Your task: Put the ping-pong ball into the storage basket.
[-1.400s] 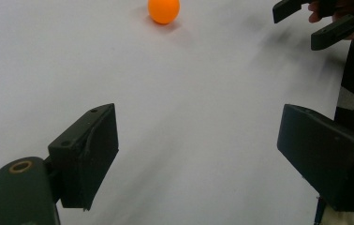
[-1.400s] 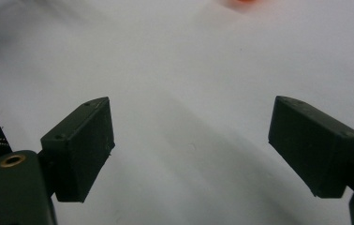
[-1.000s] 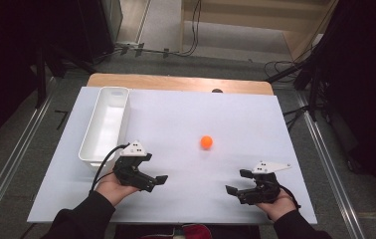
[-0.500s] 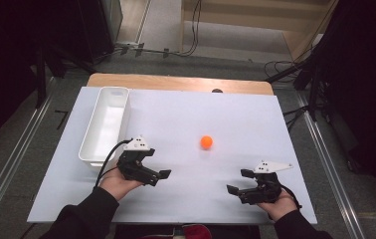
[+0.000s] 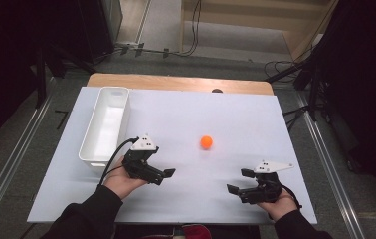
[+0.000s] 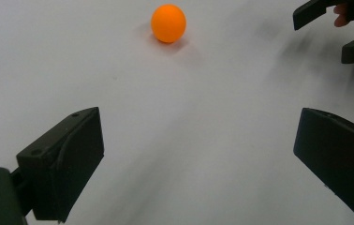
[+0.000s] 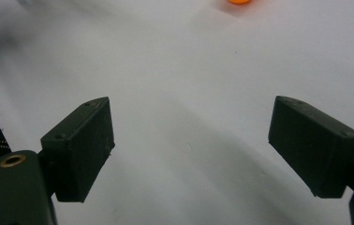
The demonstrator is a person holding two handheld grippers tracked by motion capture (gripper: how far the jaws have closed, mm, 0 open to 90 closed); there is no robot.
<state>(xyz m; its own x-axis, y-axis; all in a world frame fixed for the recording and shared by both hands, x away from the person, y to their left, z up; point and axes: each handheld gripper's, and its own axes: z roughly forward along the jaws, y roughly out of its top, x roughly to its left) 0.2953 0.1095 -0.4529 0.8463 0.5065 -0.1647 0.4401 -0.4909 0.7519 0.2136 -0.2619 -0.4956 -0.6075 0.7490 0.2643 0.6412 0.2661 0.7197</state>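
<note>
I am holding the left gripper (image 5: 165, 175) and right gripper (image 5: 237, 181) released, low in the frame. The ball (image 5: 206, 142) is sitting free at mid-frame on the surface (image 5: 255, 124). Risk: a jaw clipping it sideways, sending it rolling off.

Orange ball (image 7: 239, 1) cut by top edge

No text, label, brand, number or sign can be read on anything in these views.
</note>
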